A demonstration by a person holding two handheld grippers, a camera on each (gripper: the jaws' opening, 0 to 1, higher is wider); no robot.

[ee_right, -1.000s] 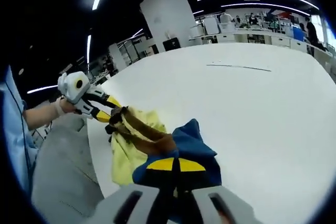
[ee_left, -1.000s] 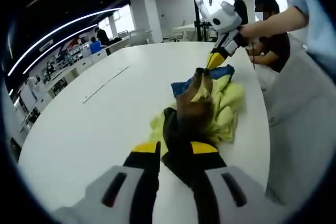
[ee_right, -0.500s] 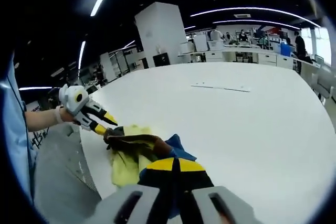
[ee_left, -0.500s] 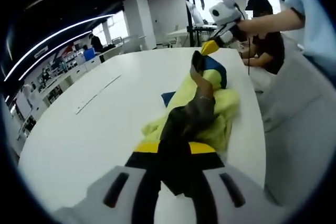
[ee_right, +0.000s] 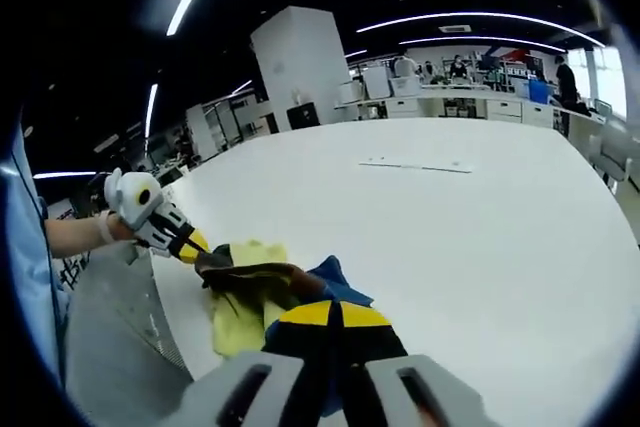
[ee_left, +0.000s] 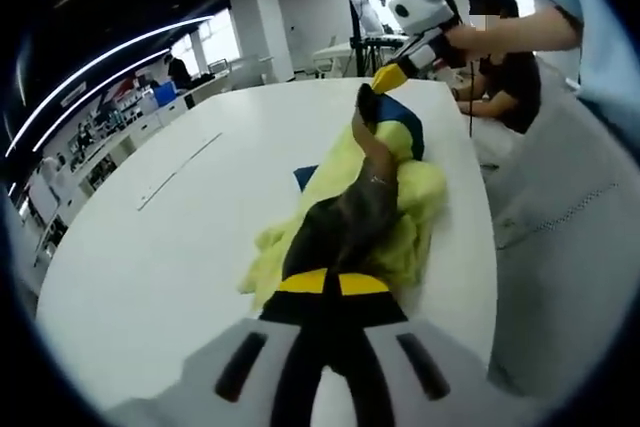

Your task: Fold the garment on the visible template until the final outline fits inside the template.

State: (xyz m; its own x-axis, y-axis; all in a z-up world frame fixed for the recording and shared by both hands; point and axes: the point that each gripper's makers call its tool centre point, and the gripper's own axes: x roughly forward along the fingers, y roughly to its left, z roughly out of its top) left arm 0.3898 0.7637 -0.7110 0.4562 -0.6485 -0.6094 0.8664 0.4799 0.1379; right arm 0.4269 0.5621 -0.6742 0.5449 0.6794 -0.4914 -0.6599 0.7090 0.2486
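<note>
**Garment stretched between two grippers over a white table**

A crumpled garment [ee_left: 375, 187] of yellow, blue and brown cloth lies near the edge of a large white table [ee_left: 150, 247], pulled into a long band between two handheld grippers. In the left gripper view, the left gripper [ee_left: 335, 282] has its yellow-tipped jaws closed on the brown end of the cloth, while the right gripper [ee_left: 388, 77] pinches the far blue end, lifted slightly above the tabletop. In the right gripper view, the right gripper's jaws are clamped on the blue cloth, and the left gripper holds the brown end beside the table's edge. A thin pale strip [ee_right: 415, 165] lies farther out on the table. A seated person [ee_left: 505, 57] is at the table's far side.
</note>
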